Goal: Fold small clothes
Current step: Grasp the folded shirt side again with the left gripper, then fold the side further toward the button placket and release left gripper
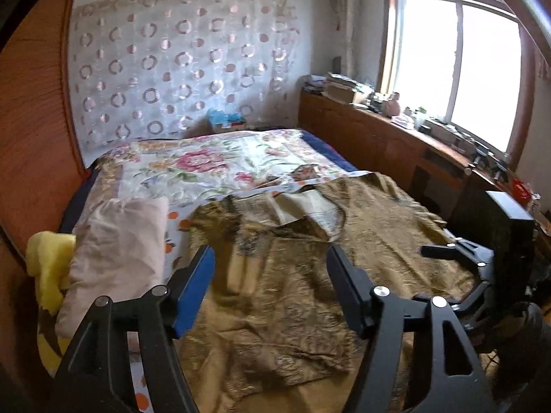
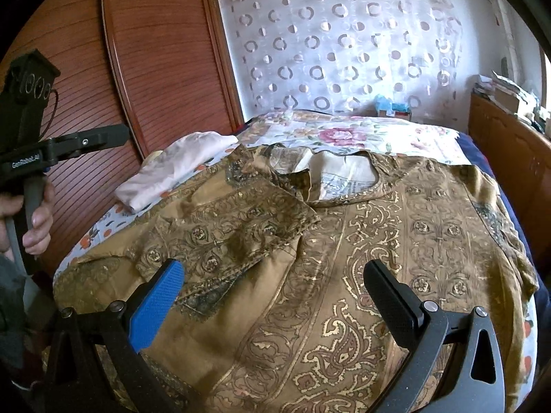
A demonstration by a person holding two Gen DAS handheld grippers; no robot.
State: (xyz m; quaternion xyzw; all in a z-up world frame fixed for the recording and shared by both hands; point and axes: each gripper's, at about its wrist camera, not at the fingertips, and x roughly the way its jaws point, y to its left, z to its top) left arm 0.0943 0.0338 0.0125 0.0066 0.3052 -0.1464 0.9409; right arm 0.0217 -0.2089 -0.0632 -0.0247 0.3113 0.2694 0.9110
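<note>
Left fingers: we see the left gripper [image 1: 270, 268] with its jaws parted wide and nothing between them; the blue pad [image 1: 194, 289] and the black pad stand clear above the cloth.
Right fingers: we see the right gripper [image 2: 273, 285] also spread wide and empty, its blue pad [image 2: 156, 304] and black pad poised over the garment without pressing it.
Bed: we note a floral bedspread [image 1: 193, 165] running back to the circle-patterned curtain [image 2: 344, 51], with a wooden wardrobe [image 2: 155, 51] on the left.
Garment: we find the brown paisley top [image 2: 310, 258] spread flat across the near part of the bed, neckline away from us, directly under and ahead of both pairs of fingers. Its left sleeve [image 2: 248, 220] is folded inward over the body.
Relative place: we read the fold's edge just beyond the right gripper's blue pad; the left gripper hangs over the garment's left part.
Folded pile: we log a pale pink folded cloth [image 1: 120, 251] beside the garment's left edge, with a yellow item [image 1: 48, 268] beyond it.
Hand: we see a person's hand [image 2: 34, 220] around the left gripper's handle.
</note>
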